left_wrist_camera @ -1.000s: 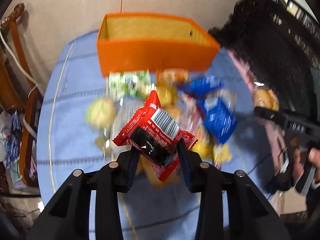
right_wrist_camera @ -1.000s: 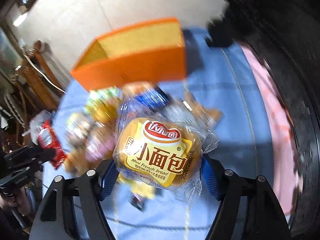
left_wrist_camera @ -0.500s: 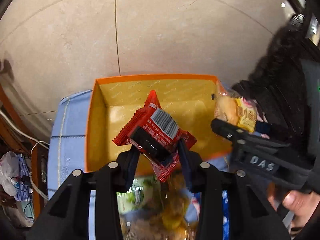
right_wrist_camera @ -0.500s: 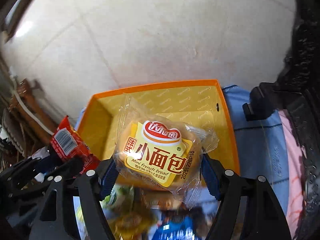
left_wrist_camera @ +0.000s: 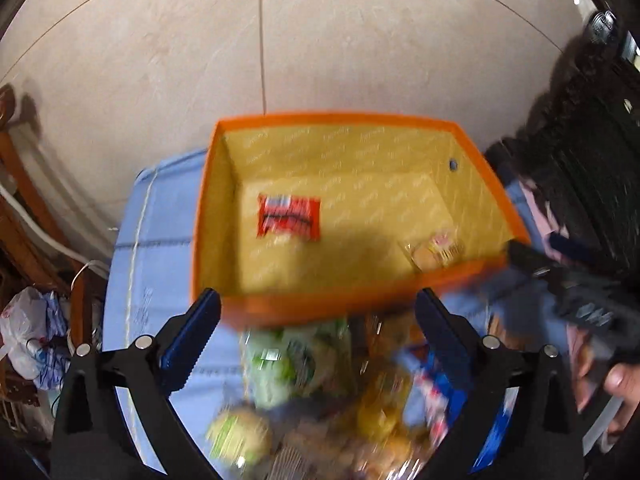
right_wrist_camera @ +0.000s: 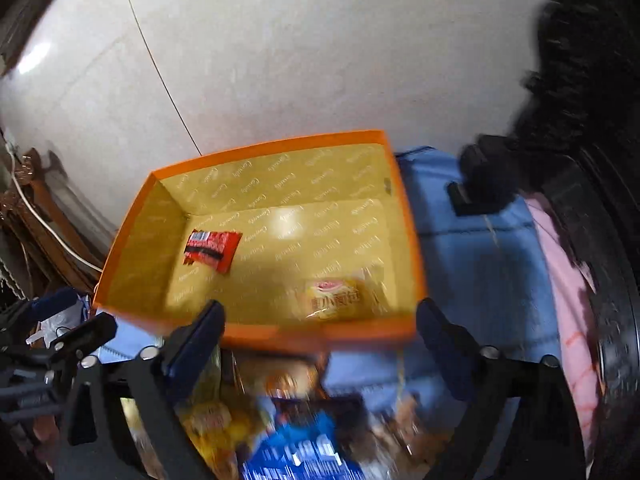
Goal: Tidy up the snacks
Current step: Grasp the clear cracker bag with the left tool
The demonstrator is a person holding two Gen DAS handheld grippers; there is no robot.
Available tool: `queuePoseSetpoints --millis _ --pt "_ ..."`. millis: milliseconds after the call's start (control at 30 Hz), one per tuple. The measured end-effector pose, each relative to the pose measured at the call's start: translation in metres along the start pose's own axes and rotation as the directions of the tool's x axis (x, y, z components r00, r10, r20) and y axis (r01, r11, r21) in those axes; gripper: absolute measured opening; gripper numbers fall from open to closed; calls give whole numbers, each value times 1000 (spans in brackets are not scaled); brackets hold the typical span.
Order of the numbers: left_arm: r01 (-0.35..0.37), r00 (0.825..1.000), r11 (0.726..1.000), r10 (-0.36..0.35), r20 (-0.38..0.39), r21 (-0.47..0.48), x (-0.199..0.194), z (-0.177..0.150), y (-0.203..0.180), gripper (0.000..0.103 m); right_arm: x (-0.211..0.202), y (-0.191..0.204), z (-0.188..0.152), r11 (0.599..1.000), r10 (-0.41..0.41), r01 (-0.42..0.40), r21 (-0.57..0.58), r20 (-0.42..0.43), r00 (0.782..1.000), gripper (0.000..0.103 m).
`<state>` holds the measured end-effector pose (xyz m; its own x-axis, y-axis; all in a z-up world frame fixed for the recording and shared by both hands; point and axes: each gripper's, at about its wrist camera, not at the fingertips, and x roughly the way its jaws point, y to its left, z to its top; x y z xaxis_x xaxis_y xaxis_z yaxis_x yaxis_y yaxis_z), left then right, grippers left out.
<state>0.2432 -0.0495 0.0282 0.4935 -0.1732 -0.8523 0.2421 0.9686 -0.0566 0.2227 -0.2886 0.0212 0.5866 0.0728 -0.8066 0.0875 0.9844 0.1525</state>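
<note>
The step in hand is a drop-off: both grippers hang over the near rim of the open orange cardboard box with a yellow printed lining (left_wrist_camera: 280, 308), and their jaws are opening with nothing between them. The left gripper (left_wrist_camera: 318, 320) stands wide, its blue-padded fingers framing the box's near wall, and the right gripper (right_wrist_camera: 320, 328) is just as wide over the same wall further right. Inside the box, the red foil snack packet with a barcode (left_wrist_camera: 290, 216) lies flat on the floor toward the far left, and the clear-wrapped yellow mini bread bun (right_wrist_camera: 334, 296) lies toward the near right corner; the two are well apart and neither touches a gripper. On the blue cloth-covered tabletop (left_wrist_camera: 160, 220), just on the near side of the box, a loose heap of snacks remains: a green-and-white packet (left_wrist_camera: 288, 356), a blue-and-white packet (right_wrist_camera: 304, 452) and several yellowish wrapped pieces, all blurred. Judging by that heap, the task looks early, with two items boxed and most left. The next move calls for drawing both grippers back toward the near pile, picking one packet each that sits clear of its neighbours, and closing across its narrow side so the crinkly wrapper does not slip.
</note>
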Motion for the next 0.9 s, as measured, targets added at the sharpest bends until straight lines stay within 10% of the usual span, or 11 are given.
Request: queuePoseSetpoints --millis 433,633,733,900 --pt "-27 991 999 24 -130 -22 -14 -153 13 96 -43 -54 -157 988 21 9 156 -193 981 99" --pt "-7 987 1000 3 -162 -23 3 -153 1 93 -54 -40 -178 988 62 -30 154 -211 975 99" --pt "3 977 1000 -2 -212 3 21 -153 0 60 -64 -42 -181 987 61 -30 156 -196 979 99" --pt "0 971 1000 -1 -238 -5 37 -152 6 71 -75 -57 -187 979 50 -12 202 -186 981 99"
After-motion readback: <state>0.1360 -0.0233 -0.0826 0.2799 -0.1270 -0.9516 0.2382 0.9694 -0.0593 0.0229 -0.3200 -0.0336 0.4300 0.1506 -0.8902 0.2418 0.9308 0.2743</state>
